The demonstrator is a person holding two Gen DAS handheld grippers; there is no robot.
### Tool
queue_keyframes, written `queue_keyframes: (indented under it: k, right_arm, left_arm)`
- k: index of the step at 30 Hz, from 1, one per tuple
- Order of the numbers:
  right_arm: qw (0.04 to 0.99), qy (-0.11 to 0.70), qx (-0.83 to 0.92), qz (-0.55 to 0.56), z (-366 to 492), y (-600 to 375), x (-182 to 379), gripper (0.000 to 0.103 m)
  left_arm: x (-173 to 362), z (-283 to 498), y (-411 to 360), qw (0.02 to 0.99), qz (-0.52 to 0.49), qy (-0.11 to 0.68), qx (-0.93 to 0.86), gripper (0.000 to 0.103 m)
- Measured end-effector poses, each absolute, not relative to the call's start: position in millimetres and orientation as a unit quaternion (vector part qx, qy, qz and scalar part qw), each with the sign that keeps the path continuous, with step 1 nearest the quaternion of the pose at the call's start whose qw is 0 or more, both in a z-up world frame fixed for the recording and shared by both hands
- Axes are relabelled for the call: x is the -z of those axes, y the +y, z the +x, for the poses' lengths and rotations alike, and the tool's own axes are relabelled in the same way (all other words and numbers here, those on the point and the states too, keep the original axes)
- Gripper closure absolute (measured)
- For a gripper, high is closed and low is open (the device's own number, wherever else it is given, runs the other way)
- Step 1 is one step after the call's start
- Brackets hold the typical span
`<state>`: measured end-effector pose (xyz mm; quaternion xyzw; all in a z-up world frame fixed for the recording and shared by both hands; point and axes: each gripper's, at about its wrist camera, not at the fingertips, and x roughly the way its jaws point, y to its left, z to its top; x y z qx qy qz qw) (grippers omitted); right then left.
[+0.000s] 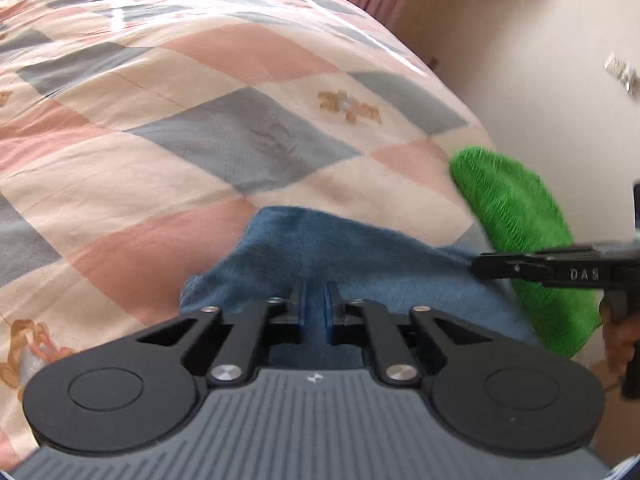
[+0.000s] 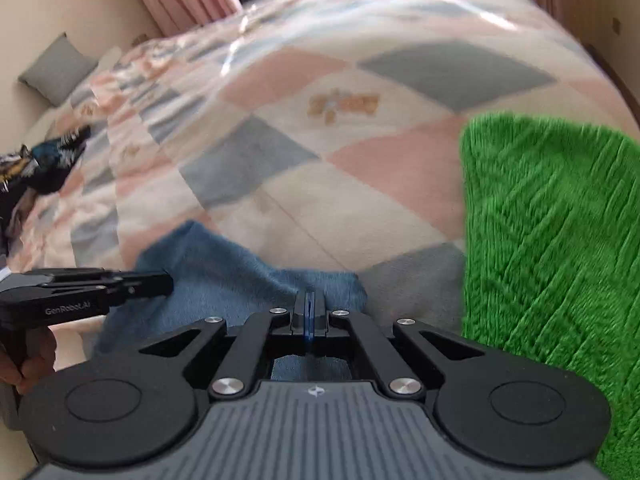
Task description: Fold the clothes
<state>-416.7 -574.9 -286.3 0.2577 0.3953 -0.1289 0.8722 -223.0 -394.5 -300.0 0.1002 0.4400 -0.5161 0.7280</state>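
1. Your left gripper (image 1: pixel 315 307): jaws narrowed to a small gap, blue cloth (image 1: pixel 320 256) between the pads; whether the pads pinch it cannot be told.
2. Your right gripper (image 2: pixel 309 316): jaws pressed together on the near edge of the blue cloth.
3. Blue cloth: lies on the checked bedspread (image 1: pixel 208 92) at its near side.
4. Green knit garment (image 2: pixel 552 240): lies on the bedspread just right of the blue cloth.
5. Dark patterned clothing (image 2: pixel 36 168): heaped at the far left, well apart.
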Motion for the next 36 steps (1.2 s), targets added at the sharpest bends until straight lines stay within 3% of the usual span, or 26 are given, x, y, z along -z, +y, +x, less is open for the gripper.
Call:
queue_keyframes:
  k: [2, 4, 6, 12, 17, 19, 20, 24, 30, 34, 36]
  right_arm:
    - [0.884, 0.378, 0.118, 0.251, -414, -570, 273, 0.098]
    - [0.887, 0.382, 0.118, 0.231, -407, -573, 272, 0.095]
    - [0.884, 0.394, 0.114, 0.224, -402, -584, 276, 0.080]
    - [0.858, 0.435, -0.046, 0.270, -391, -632, 293, 0.077]
    - [0.832, 0.485, -0.148, 0.226, -366, -644, 297, 0.077]
    - [0.823, 0.501, -0.164, 0.210, -356, -640, 300, 0.090]
    - [0.825, 0.506, -0.161, 0.193, -353, -635, 299, 0.098]
    - [0.841, 0.497, -0.103, 0.186, -363, -627, 292, 0.103]
    - [0.827, 0.486, 0.129, 0.253, -390, -616, 325, 0.103]
    - [0.837, 0.412, 0.182, 0.310, -404, -618, 304, 0.103]
    - [0.867, 0.374, 0.179, 0.277, -409, -606, 280, 0.096]
  left_arm:
    - [289, -229, -399, 0.725, 0.115, 0.422, 0.532, 0.092]
    - [283, -234, -410, 0.715, 0.145, 0.404, 0.552, 0.078]
    - [283, -232, -414, 0.712, 0.147, 0.406, 0.553, 0.068]
    - [290, -218, -415, 0.708, 0.123, 0.430, 0.546, 0.066]
    - [295, -211, -414, 0.706, 0.107, 0.444, 0.541, 0.066]
    - [295, -212, -414, 0.707, 0.110, 0.443, 0.539, 0.065]
    - [296, -213, -414, 0.708, 0.111, 0.443, 0.539, 0.065]
    - [298, -214, -413, 0.707, 0.112, 0.440, 0.543, 0.065]
    - [311, -221, -412, 0.713, 0.134, 0.434, 0.534, 0.067]
    - [300, -226, -411, 0.727, 0.136, 0.422, 0.524, 0.074]
    - [293, -228, -412, 0.731, 0.131, 0.414, 0.527, 0.077]
